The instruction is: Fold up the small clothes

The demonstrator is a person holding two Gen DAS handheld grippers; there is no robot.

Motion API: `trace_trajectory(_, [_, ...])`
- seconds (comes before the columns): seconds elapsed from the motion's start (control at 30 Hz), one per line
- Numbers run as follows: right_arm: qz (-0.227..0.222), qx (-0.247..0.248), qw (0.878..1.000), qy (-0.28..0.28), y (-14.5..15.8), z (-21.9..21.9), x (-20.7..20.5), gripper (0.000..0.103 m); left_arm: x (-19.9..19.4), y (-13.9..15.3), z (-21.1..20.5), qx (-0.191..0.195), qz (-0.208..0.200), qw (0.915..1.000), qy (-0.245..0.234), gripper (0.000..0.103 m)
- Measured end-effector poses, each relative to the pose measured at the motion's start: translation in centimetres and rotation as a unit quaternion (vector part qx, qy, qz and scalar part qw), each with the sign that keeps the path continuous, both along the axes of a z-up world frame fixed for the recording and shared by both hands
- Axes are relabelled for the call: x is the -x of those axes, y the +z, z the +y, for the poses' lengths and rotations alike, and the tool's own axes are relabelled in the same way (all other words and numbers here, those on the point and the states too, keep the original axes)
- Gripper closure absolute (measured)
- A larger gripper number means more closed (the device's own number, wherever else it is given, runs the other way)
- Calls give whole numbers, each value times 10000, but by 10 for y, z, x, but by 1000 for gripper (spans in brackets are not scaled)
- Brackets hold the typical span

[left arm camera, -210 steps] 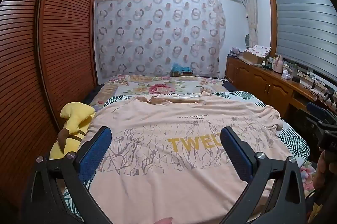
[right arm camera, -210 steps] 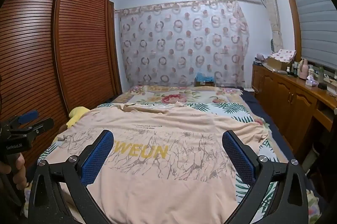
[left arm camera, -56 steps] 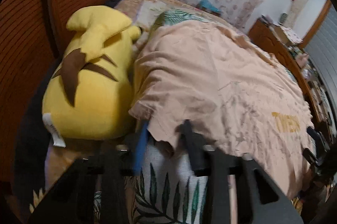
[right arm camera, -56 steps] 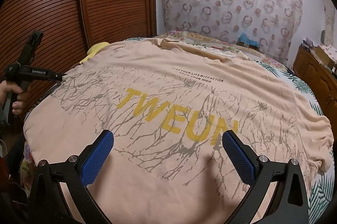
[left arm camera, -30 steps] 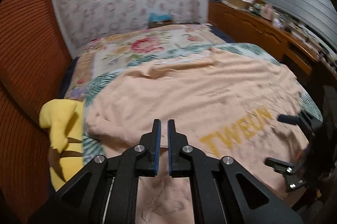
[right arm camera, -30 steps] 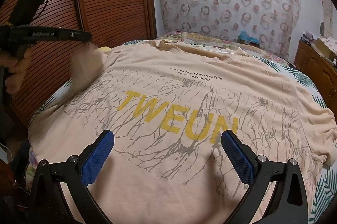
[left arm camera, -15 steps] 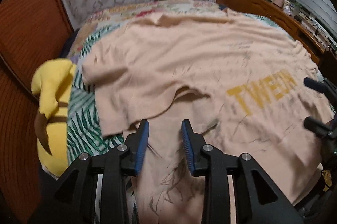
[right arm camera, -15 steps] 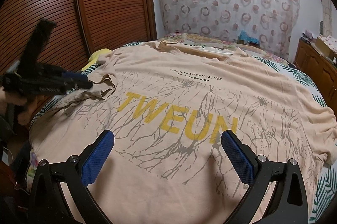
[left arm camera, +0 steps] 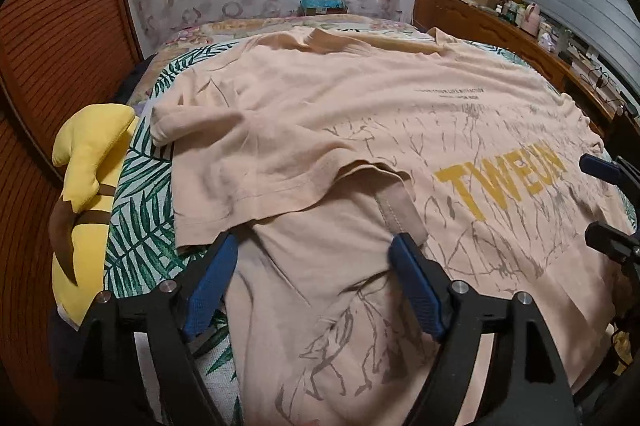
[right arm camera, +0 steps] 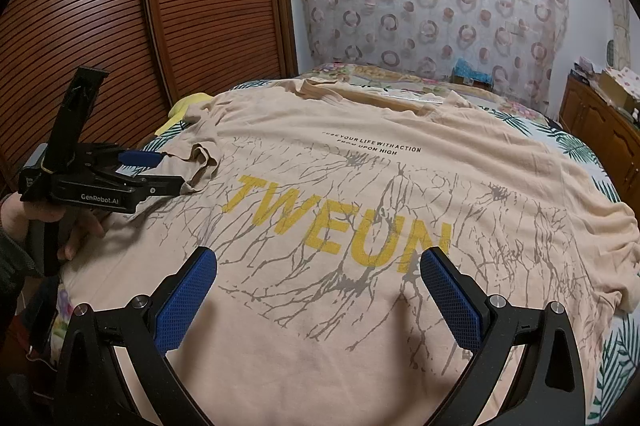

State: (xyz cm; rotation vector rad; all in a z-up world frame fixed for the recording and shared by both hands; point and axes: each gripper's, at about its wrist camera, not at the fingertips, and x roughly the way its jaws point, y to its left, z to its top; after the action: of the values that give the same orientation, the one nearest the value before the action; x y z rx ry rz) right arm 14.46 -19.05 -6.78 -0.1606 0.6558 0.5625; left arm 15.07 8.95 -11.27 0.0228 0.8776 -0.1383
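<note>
A leaf-print bed (left arm camera: 140, 210) is carrying the peach T-shirt (left arm camera: 360, 114), spread under both tongs. The left tongs (left arm camera: 316, 250) have just been opening, empty, leaving the sleeve (left arm camera: 256, 162) folded inward just ahead of them. The right tongs (right arm camera: 318, 262) are hanging apart over the hem, so one sleeve looks done.

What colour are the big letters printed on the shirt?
Mustard yellow, on the peach T-shirt; the letters "TWEUN" show best in the right wrist view.

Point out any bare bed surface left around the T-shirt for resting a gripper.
Free: the leaf-print sheet strip between the yellow plush toy and the peach T-shirt, and the floral bedding beyond the collar. Crowded: the T-shirt covers the middle.
</note>
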Motion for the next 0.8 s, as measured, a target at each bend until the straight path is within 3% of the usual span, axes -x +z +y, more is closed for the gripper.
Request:
trace_trajectory(0.3, [128, 15, 9999, 45, 0, 0, -4, 1, 9, -2, -2, -42, -107, 9999, 98, 23])
trace_trajectory(0.4, [47, 169, 9998, 104, 3, 5, -2, 1, 16, 3, 4, 189, -110, 9996, 168, 23])
trace_trajectory(0.57, [-93, 320, 9988, 366, 12, 23, -4, 1, 42, 26, 30, 533, -471, 9956, 612, 23])
trace_trajectory(0.67, [-224, 351, 9974, 590, 22, 38, -6, 1, 56, 35, 51, 656, -389, 9940, 779, 23])
trace_trajectory(0.8, [-310, 328, 9934, 1057, 31, 71, -19, 5, 73, 44, 69, 477, -504, 9935, 906, 23])
